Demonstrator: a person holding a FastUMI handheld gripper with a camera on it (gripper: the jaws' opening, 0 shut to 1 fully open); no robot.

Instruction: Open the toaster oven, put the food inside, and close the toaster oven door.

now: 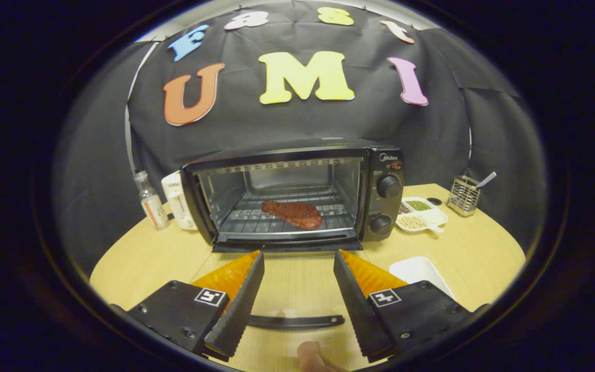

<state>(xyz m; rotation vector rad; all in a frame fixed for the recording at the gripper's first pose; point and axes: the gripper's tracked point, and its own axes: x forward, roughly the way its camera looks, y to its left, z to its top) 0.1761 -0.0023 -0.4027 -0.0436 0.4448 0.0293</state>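
Note:
The black toaster oven [297, 194] stands on the round wooden table [483, 253] with its door [297, 281] folded down flat towards me. A reddish slab of meat [293, 213] lies on the wire rack inside the oven. My gripper [298, 253] is open, its fingertips just short of the oven's mouth and nothing held between them. The glass door lies below and between the fingers, and its dark curved handle [297, 321] sits near their bases. A person's fingertip [310, 356] shows below the handle.
An empty white tray [419, 271] sits by the right finger. Right of the oven are a divided dish of grains [421, 213] and a wire basket [464, 195] holding a utensil. On the oven's left stand a small bottle [151, 199] and a white appliance [178, 204].

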